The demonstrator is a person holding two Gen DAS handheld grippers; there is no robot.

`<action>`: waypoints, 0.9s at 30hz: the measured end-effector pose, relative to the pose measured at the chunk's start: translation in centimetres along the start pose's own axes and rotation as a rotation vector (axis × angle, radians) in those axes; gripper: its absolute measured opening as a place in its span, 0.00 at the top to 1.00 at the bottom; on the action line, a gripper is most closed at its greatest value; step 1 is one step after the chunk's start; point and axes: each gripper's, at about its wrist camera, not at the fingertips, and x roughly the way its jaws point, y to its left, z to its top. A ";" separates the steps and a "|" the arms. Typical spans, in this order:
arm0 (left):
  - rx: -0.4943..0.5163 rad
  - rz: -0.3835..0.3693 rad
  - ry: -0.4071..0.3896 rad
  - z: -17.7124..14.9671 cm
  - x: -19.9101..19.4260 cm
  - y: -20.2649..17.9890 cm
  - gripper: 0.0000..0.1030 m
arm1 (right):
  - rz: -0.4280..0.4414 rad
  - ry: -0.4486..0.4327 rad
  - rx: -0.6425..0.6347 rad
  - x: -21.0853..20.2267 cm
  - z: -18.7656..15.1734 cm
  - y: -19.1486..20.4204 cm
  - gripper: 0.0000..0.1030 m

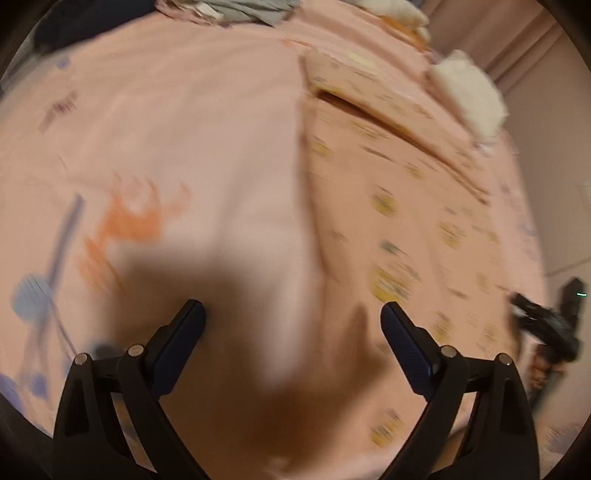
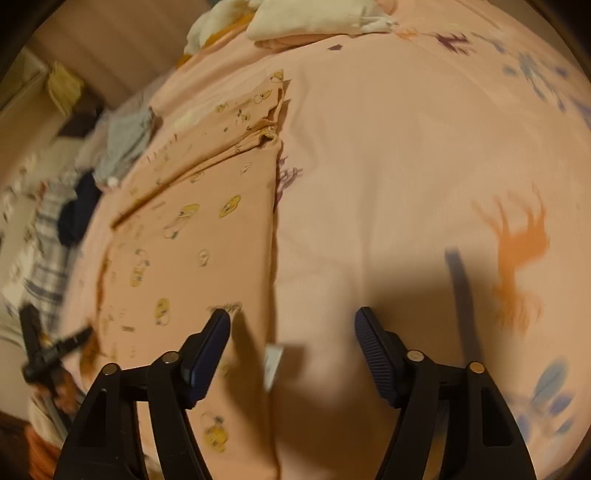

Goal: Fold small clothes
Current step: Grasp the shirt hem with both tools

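Note:
A small pink garment [image 1: 399,206] with yellow cartoon prints lies flat on the pink bedsheet [image 1: 184,129], partly folded, with a straight folded edge along its left side. In the right wrist view the same garment [image 2: 195,236] lies at left, its straight edge running down the middle, a white label [image 2: 273,363] at its near edge. My left gripper [image 1: 292,317] is open and empty above the sheet, just left of the garment. My right gripper [image 2: 292,325] is open and empty above the garment's near edge. The other gripper [image 1: 546,325] shows at the far right of the left wrist view.
The bedsheet [image 2: 406,166] carries orange and blue animal prints. White and cream clothes [image 2: 314,18] are piled at the far end; white fluffy cloth [image 1: 469,92] lies beyond the garment. Grey, plaid and dark clothes [image 2: 122,144] lie off the bed's left side. A wall stands behind.

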 end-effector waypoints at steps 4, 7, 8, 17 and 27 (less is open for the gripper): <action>0.027 -0.081 0.015 -2.2 -0.3 -0.1 0.07 | 0.066 -0.031 0.063 -0.7 -1.8 -0.2 0.31; -0.035 -0.125 -0.003 -3.2 -0.7 0.4 0.07 | 0.083 -0.039 0.053 -1.6 -3.4 -0.3 0.31; -0.082 -0.150 -0.014 -3.6 -0.8 0.6 0.07 | 0.089 -0.039 0.055 -1.7 -3.8 -0.2 0.31; -0.184 -0.227 -0.016 -5.0 -1.3 -0.9 0.07 | 0.124 -0.022 0.124 -2.0 -5.6 0.7 0.27; -0.246 -0.315 0.018 -7.2 -0.6 -3.2 0.07 | 0.260 0.023 0.229 -1.5 -8.0 2.0 0.23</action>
